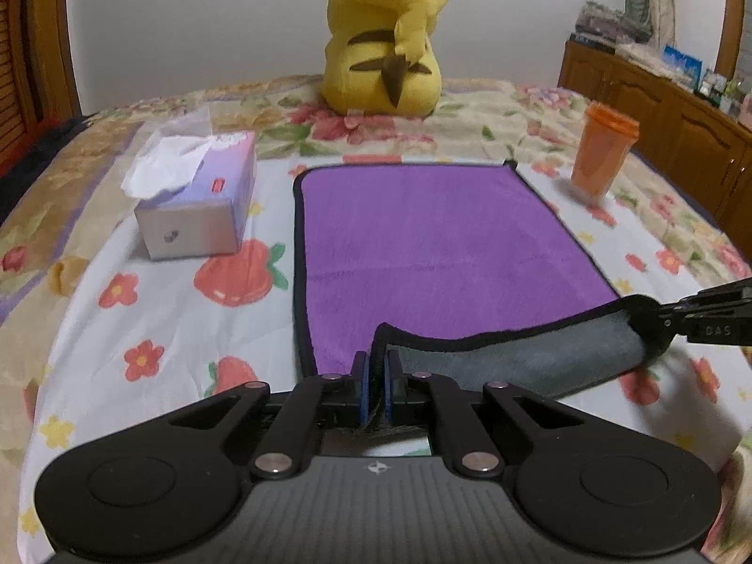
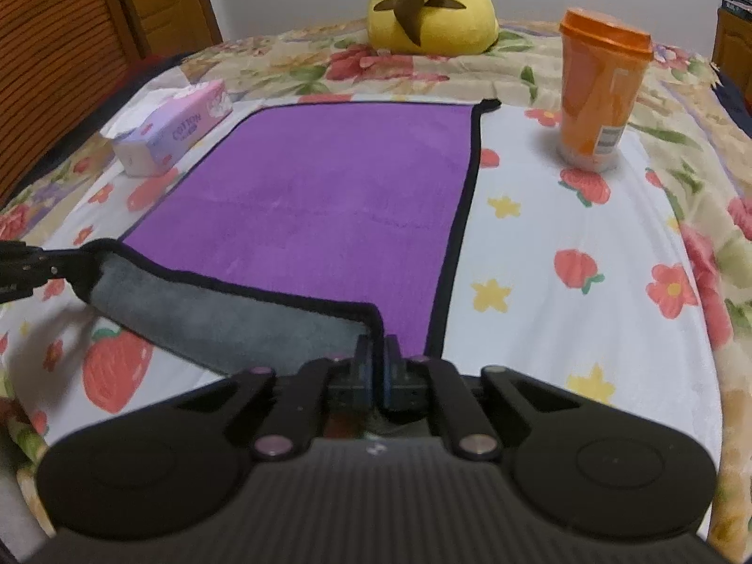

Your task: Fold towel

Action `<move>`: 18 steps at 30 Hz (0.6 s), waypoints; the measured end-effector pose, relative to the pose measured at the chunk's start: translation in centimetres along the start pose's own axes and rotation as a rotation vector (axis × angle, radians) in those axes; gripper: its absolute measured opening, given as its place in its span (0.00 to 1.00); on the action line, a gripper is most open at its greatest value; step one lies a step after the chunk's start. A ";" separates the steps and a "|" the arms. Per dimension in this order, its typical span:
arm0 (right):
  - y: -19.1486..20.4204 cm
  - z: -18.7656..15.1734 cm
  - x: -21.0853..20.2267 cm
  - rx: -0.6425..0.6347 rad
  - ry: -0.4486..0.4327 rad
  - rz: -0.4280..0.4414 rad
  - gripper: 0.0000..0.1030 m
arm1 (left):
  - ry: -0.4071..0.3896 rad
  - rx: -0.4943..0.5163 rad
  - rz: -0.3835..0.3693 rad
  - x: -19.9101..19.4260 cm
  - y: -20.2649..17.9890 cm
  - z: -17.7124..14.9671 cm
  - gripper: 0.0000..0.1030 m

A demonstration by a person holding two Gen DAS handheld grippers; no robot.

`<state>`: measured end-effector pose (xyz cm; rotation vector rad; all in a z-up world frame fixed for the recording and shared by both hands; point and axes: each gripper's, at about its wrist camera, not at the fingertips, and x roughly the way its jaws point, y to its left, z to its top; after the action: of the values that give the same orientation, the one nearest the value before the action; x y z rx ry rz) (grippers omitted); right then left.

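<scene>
The towel (image 1: 437,235) is a plush cloth, purple on top and grey beneath with a black hem, spread flat on the bedsheet (image 1: 141,310) straight ahead of both tongs, its near edge lifted and turned to show the grey side. It looks light, soft and limp: the raised edge sags between the two holds, so it will likely drape and need both near corners carried together to keep the fold square. The left gripper (image 1: 375,371) is clenched on the near left corner, and the right gripper (image 2: 376,357) is clenched on the near right corner; the hem gives the pads something firm to bite. The printed sheet underneath is soft bedding, slightly wrinkled. A tissue box (image 1: 197,197) sits ahead and left of the left tongs, an orange cup (image 2: 601,89) ahead and right of the right tongs, a yellow plush toy (image 1: 385,37) beyond the far edge, and wooden cabinets (image 1: 658,122) far right.
</scene>
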<state>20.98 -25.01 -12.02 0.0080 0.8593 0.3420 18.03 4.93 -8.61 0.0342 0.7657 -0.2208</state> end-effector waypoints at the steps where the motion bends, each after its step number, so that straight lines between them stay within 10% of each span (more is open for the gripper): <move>1: 0.0 0.1 -0.1 0.001 -0.008 0.001 0.05 | -0.011 -0.002 -0.004 -0.2 -0.1 0.2 0.09; 18: -1.0 2.2 -1.0 0.003 -0.116 0.029 0.04 | -0.105 -0.019 0.005 -1.3 0.1 2.1 0.08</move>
<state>22.29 -25.94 -9.97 0.0426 0.7452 0.3638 18.62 5.04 -6.19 0.0067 0.6628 -0.2095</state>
